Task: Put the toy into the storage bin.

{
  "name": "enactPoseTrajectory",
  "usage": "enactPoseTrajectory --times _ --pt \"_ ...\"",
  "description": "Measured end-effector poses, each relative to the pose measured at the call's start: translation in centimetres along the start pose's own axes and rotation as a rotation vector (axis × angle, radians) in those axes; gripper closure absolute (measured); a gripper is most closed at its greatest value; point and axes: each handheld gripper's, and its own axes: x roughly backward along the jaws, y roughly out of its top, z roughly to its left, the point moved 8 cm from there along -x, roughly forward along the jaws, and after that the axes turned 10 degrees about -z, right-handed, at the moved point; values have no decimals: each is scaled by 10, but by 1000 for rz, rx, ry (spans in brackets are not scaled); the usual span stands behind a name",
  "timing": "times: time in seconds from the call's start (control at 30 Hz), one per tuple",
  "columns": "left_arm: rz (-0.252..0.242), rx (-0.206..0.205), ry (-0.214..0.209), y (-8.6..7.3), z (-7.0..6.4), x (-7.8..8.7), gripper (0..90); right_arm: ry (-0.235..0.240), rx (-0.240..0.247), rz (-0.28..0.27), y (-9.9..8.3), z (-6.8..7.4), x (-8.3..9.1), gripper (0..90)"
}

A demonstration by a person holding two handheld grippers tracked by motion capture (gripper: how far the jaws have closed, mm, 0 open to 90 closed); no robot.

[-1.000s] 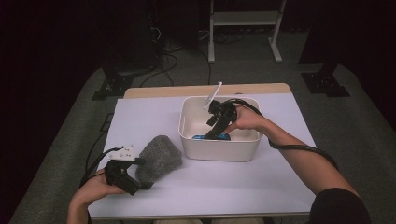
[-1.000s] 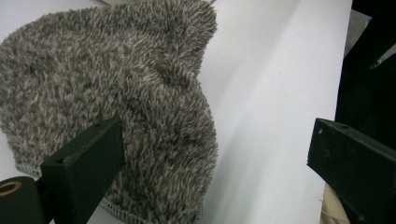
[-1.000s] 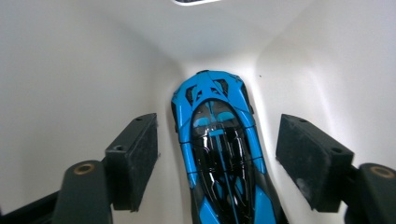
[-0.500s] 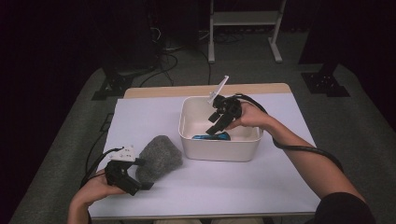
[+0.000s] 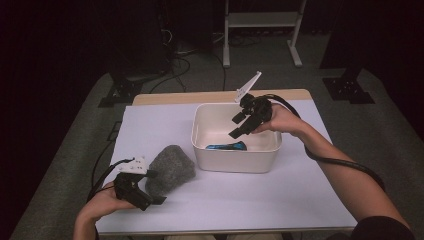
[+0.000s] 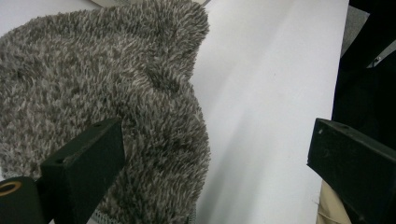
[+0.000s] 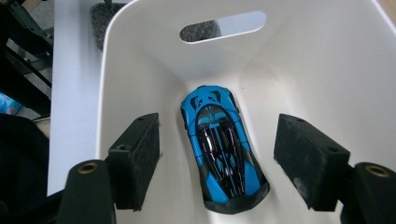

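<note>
A blue and black toy car (image 5: 226, 147) lies on the floor of a white bin (image 5: 235, 162) in the middle of the table. My right gripper (image 5: 237, 126) hangs open above the bin's far right side and points down at the car (image 7: 219, 140), which shows between its pads (image 7: 140, 154) without touching them. A grey fuzzy cloth (image 5: 170, 167) rests on the white sheet to the left of the bin. My left gripper (image 5: 152, 187) is open at the cloth's near edge. One jaw is over the cloth (image 6: 102, 93) and the other over bare table.
The white sheet (image 5: 300, 200) covers the table, with a wooden strip (image 5: 165, 98) along the far edge. Cables trail off the table's left side (image 5: 102, 172). A metal stand (image 5: 260, 20) and black bases stand on the floor beyond the table.
My right gripper has risen from low inside the bin to above its far rim. The car stays on the bin's floor. My left gripper and the cloth have not moved.
</note>
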Motion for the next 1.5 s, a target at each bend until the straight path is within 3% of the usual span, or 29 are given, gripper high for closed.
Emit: enactPoseTrajectory --times 0.5,1.5 --pt "1 -6 -5 1 -1 -2 31 -69 -20 -41 -6 7 43 293" --pt "-3 -20 -13 3 -4 -5 31 -175 -78 -112 -34 23 106 276"
